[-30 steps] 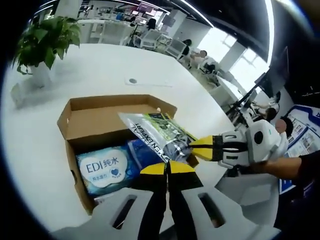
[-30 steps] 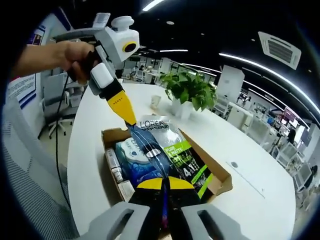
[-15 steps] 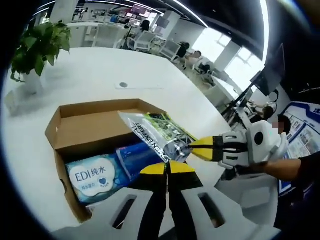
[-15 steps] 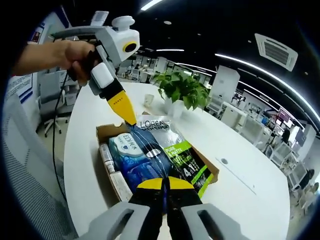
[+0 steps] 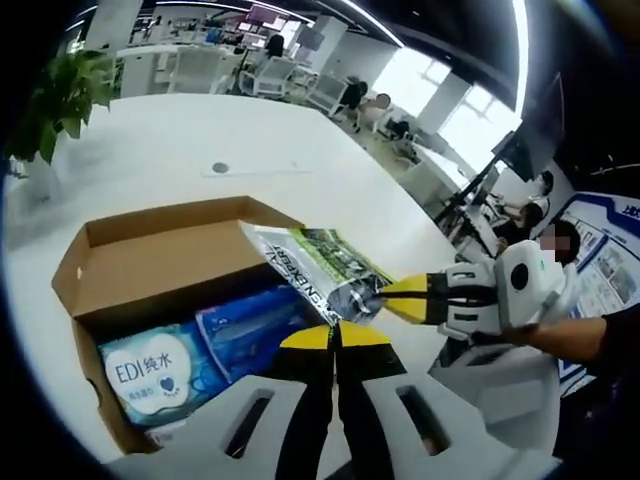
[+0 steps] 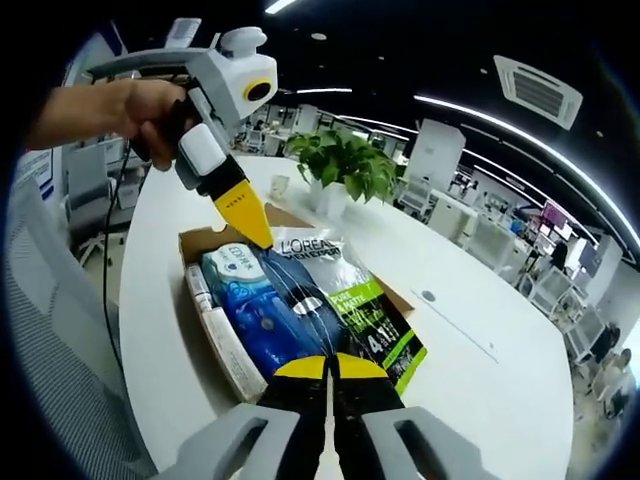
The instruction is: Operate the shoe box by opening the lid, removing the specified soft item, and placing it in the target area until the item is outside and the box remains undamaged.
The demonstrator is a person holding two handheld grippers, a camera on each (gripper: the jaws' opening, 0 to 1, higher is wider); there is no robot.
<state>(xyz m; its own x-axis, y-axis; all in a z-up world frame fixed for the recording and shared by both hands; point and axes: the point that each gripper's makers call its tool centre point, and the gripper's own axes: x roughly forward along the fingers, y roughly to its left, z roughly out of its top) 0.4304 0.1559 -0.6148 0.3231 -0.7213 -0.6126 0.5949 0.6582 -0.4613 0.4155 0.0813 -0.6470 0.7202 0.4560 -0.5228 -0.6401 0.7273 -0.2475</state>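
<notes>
While box (image 5: 170,240) sits open (lid off), left gripper (image 6: 262,238) and right gripper (image 5: 378,297) jaws both clench pouch (image 6: 340,290) aloft.

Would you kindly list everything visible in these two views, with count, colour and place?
Shoe box: one, brown cardboard, open, on the table.
Pouch: one, silver, black and green, held above the box between both grippers.
Wipes pack: one, light blue with a white label, inside the box.
Blue pack: one, dark blue, inside the box beside the wipes pack.
Table: one, white, under the box.
Plant: one, green in a white pot, on the table beyond the box.
Office desks and chairs: several, pale, in the background.
Left gripper: yellow-tipped, shut on the pouch's end.
Right gripper: yellow-tipped, shut on the pouch's other end.
Hand: one, holding the left gripper.
</notes>
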